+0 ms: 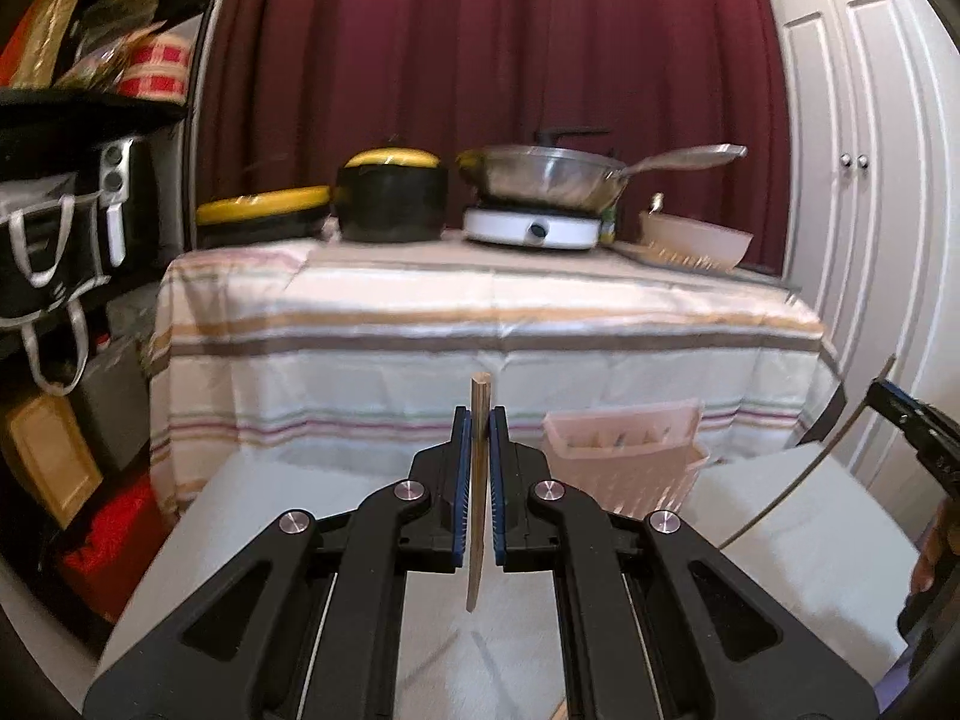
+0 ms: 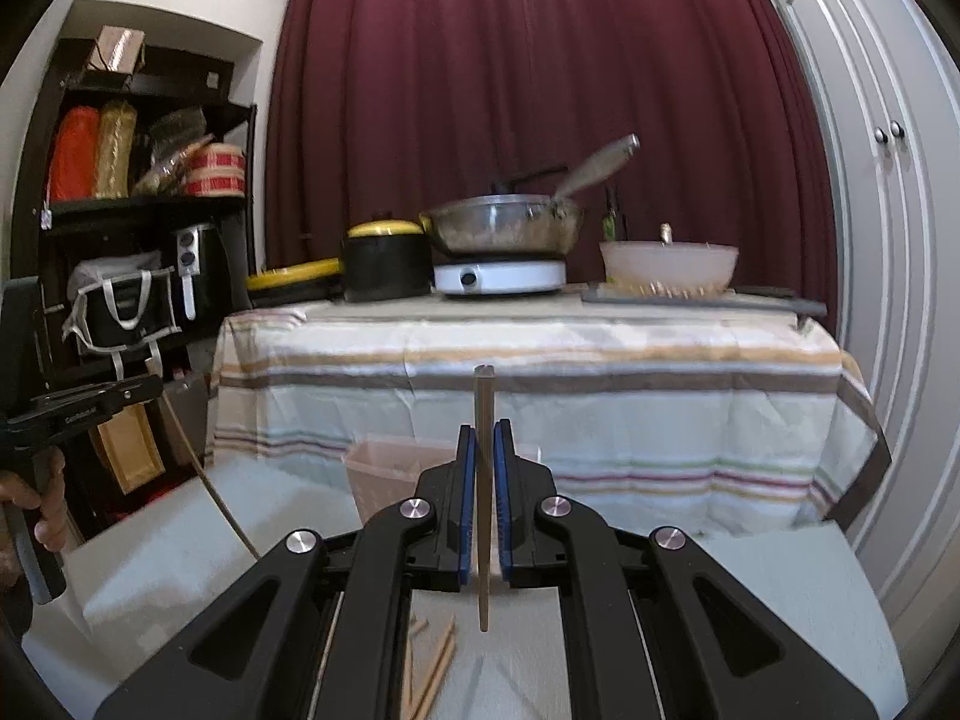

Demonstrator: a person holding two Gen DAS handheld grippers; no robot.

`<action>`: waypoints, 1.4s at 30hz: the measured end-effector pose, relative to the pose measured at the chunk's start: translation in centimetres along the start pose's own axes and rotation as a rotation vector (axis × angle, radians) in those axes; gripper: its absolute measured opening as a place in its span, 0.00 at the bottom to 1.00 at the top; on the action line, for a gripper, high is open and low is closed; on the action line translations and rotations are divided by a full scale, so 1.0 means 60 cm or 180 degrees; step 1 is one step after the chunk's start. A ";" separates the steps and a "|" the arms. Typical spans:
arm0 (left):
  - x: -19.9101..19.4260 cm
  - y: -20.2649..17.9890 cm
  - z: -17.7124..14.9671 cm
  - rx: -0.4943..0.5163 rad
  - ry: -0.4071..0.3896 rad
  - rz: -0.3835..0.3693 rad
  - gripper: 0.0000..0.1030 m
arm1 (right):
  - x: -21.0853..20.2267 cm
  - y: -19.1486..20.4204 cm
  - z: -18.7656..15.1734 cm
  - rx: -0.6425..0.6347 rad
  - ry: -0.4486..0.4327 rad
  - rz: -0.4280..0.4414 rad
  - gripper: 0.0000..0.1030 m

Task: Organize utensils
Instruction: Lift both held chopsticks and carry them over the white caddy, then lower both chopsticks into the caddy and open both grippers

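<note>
Chopsticks are clamped upright, one (image 1: 478,480) in the left hand-held gripper (image 1: 478,420), another (image 2: 483,480) in the right hand-held gripper (image 2: 483,438), above the white surface (image 2: 180,540) near a pale plastic holder (image 1: 624,450).

Indoor light, moderate and even; source not visible. Maroon curtain (image 1: 480,60) reads dark, white cabinet doors (image 1: 864,180) bright, no blown glare. Shelf unit (image 1: 90,210) at left sinks into shadow. Motion blur smears the striped tablecloth (image 1: 480,324), pan (image 1: 540,177) and basket (image 2: 384,468). Near gripper arms sharp. Strong fisheye bending; black vignette in the frame corners, both views.
</note>
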State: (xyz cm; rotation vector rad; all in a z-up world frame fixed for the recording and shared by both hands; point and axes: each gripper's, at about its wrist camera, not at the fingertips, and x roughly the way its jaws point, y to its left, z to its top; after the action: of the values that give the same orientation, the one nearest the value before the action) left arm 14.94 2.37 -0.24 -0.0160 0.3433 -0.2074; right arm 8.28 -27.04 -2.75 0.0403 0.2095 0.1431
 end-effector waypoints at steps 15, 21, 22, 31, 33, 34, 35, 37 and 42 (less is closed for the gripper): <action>0.045 -0.098 0.172 0.0178 -0.0604 -0.0423 0.06 | 0.077 -0.020 0.124 -0.0007 -0.0421 0.0203 0.07; 0.141 -0.117 0.127 0.0118 -0.0324 -0.0465 0.06 | 0.150 -0.038 0.082 0.0082 -0.0159 0.0153 0.07; 0.151 -0.118 0.118 0.0119 -0.0297 -0.0461 0.06 | 0.158 -0.040 0.073 0.0089 -0.0121 0.0148 0.07; 0.232 -0.122 0.041 0.0154 -0.0013 -0.0389 0.18 | 0.223 -0.047 0.005 0.0121 0.0259 0.0109 0.07; 0.234 -0.117 0.035 0.0125 0.0002 -0.0374 0.27 | 0.223 -0.048 0.001 0.0122 0.0259 0.0092 0.20; 0.233 -0.115 0.033 0.0121 -0.0005 -0.0370 0.29 | 0.221 -0.048 0.001 0.0124 0.0248 0.0075 0.25; 0.233 -0.114 0.033 0.0125 -0.0008 -0.0365 0.31 | 0.218 -0.048 0.001 0.0125 0.0228 0.0057 0.33; 0.229 -0.112 0.032 0.0123 -0.0025 -0.0350 0.45 | 0.212 -0.048 0.002 0.0115 0.0191 0.0028 0.39; 0.209 -0.105 0.034 0.0083 -0.0073 -0.0343 0.59 | 0.195 -0.045 0.008 0.0102 0.0142 -0.0024 0.52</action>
State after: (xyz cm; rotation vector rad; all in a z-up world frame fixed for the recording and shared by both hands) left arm 25.93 -6.40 -2.14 -0.0112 0.3170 -0.3182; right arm 20.06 -28.03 -4.82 0.0683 0.2564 0.1332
